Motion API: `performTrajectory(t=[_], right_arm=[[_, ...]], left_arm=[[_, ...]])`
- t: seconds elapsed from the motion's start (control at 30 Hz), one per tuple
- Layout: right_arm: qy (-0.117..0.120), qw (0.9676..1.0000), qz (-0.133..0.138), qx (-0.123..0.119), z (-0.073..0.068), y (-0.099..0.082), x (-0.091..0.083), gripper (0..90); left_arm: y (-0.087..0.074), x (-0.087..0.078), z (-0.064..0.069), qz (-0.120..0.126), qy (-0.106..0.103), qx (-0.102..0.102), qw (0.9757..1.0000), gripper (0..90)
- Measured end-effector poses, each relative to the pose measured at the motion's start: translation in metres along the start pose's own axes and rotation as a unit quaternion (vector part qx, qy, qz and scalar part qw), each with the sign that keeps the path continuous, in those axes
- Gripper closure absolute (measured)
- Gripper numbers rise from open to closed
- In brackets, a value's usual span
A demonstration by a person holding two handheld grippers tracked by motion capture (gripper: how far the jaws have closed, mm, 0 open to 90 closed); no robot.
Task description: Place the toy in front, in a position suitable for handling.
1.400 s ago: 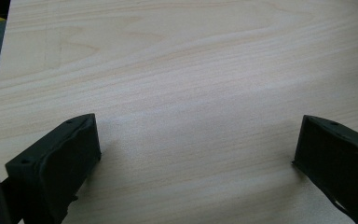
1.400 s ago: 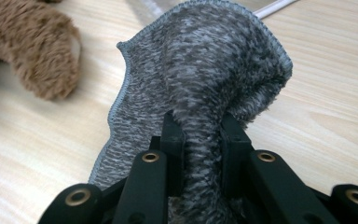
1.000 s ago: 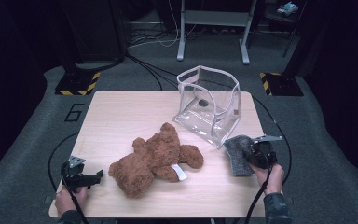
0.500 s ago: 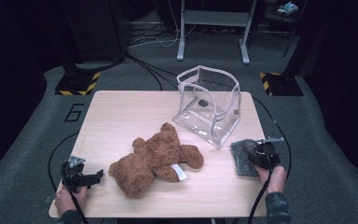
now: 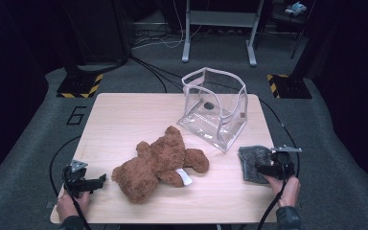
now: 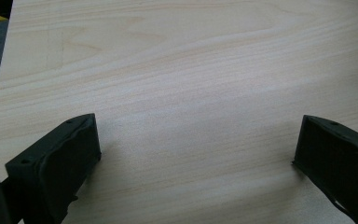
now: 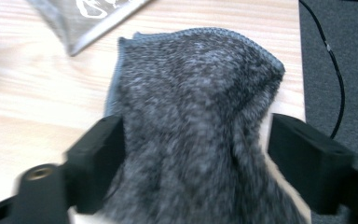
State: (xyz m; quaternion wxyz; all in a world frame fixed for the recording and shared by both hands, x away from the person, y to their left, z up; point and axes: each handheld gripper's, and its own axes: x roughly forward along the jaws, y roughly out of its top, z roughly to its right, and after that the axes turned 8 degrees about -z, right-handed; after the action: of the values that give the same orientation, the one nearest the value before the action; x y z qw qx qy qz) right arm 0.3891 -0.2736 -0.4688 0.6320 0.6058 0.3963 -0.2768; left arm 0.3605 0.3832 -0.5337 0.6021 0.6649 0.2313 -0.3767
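Two black handheld grippers work at the light wooden desk (image 5: 124,120). At its near right corner, the right gripper (image 5: 268,168) has just been opening its jaws, which now stand spread on either side of the grey fuzzy cloth (image 7: 196,121) lying flat there, its pile between them. At the near left corner, the left gripper (image 5: 96,182) holds its jaws wide over bare wood. A brown plush teddy bear (image 5: 158,163) lies mid-desk, and a clear plastic pouch (image 5: 215,108) stands towards the far right corner.

Grey cloth (image 5: 255,163) lower, jaws apart.
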Motion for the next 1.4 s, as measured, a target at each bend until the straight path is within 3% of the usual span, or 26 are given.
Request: performTrajectory(t=[0.13, 0.3, 0.33, 0.5, 0.67, 0.77, 0.9, 1.1, 1.23, 1.3, 1.4], right_arm=[[0.021, 0.9995, 0.022, -0.01, -0.004, -0.012, -0.015, 14.1], [0.047, 0.9978, 0.033, -0.034, -0.022, -0.023, -0.023, 13.2], [0.054, 0.9973, 0.034, -0.038, -0.026, -0.024, -0.023, 13.1], [0.071, 0.9951, 0.031, -0.062, -0.046, -0.022, -0.021, 13.6], [0.084, 0.9925, 0.039, -0.08, -0.065, -0.015, -0.018, 14.1], [0.093, 0.9912, 0.033, -0.089, -0.075, -0.011, -0.014, 14.1], [0.099, 0.9889, 0.031, -0.107, -0.089, -0.004, -0.012, 14.4], [0.106, 0.9859, 0.035, -0.125, -0.106, 0.004, -0.013, 14.8], [0.117, 0.9845, 0.032, -0.127, -0.113, 0.01, -0.012, 15.7], [0.116, 0.9834, 0.034, -0.135, -0.117, 0.014, -0.012, 15.5], [0.119, 0.9828, 0.033, -0.138, -0.124, 0.02, -0.013, 15.2]], left_arm=[[0.0, 0.0, 0.0, 0.0, 0.0, 0.0, 1.0, 0.0], [0.0, -0.001, 0.0, -0.006, 0.005, -0.001, 1.0, 0.0], [0.001, 0.0, 0.001, -0.005, 0.008, -0.009, 0.9999, 0.0], [0.003, 0.001, 0.006, -0.005, 0.023, -0.025, 0.9994, 0.0], [0.002, -0.005, 0.012, -0.011, 0.012, -0.026, 0.9995, 0.0], [0.005, -0.016, 0.012, 0.004, -0.01, -0.042, 0.9991, 0.0], [0.014, -0.031, 0.015, 0.014, -0.03, -0.045, 0.9984, 0.0], [0.026, -0.05, 0.03, 0.016, -0.065, -0.033, 0.9972, 0.0], [0.03, -0.057, 0.034, 0.018, -0.096, -0.021, 0.995, 0.0], [0.031, -0.059, 0.035, 0.013, -0.106, -0.021, 0.994, 0.0], [0.032, -0.066, 0.037, 0.025, -0.122, -0.029, 0.9919, 0.0]])
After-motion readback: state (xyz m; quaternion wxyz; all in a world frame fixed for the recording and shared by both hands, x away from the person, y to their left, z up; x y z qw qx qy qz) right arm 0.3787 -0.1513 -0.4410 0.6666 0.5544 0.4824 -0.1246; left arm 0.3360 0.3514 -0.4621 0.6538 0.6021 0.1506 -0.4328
